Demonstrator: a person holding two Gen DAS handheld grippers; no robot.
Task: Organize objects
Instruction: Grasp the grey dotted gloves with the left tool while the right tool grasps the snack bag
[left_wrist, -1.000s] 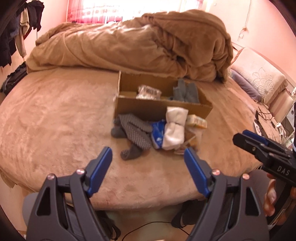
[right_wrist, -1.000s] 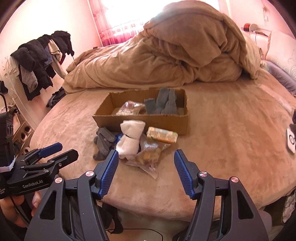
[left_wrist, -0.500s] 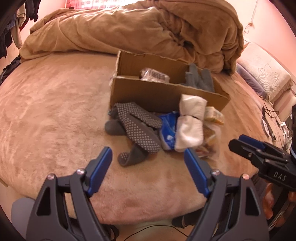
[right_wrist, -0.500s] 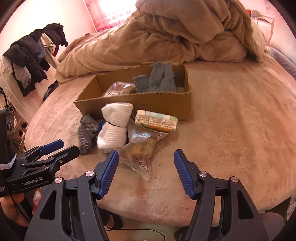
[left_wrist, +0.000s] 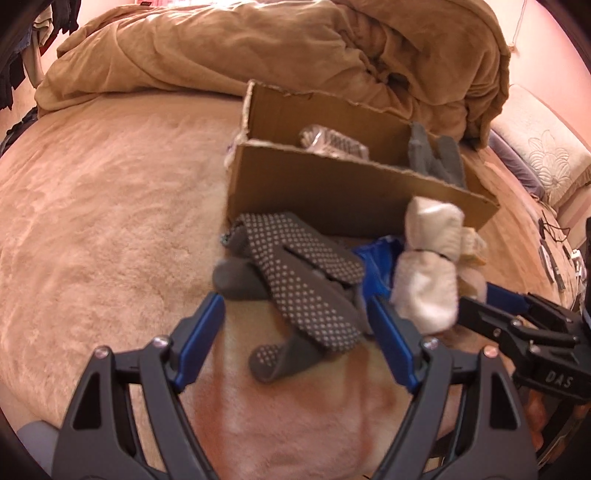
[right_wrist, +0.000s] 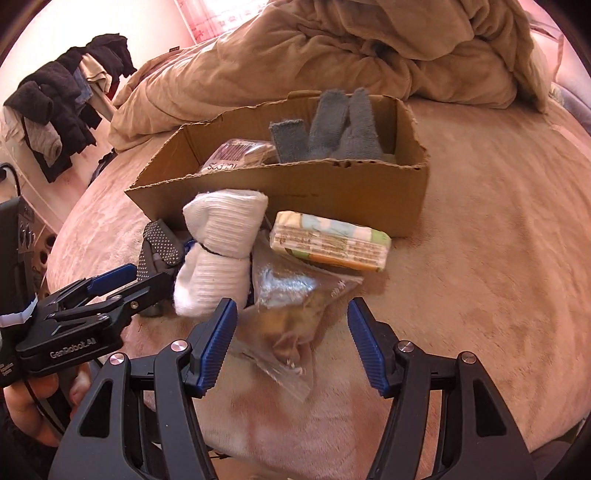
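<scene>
i am bringing both hands down and closer to the bed (left_wrist: 92, 229), so the little pile in front of the cardboard box (left_wrist: 332, 192) looks much bigger than it did a moment ago.

my left gripper (left_wrist: 295, 332) is standing wide, with nothing pinched in it. the dotted grey gloves (left_wrist: 303, 280) are lying right between its blue fingers (left_wrist: 199, 336), but the pads are not pressing on them yet. the gloves were farther ahead of the fingers a moment ago, so i am getting into place to grab them.

my right gripper (right_wrist: 290, 343) is also standing wide and holding nothing. the clear plastic bag (right_wrist: 291, 314) is lying between its fingers, and it was farther off before. the white rolled socks (right_wrist: 221, 258) are lying just beside the bag, and the tissue pack (right_wrist: 328, 243) is resting just in front of the box wall.

inside the box some grey socks (right_wrist: 332, 129) and a small packet (right_wrist: 232, 157) are already sitting.

i think both hands are nearly ready to close. four things are waiting outside the box, so most of the tidying is not done yet.
</scene>
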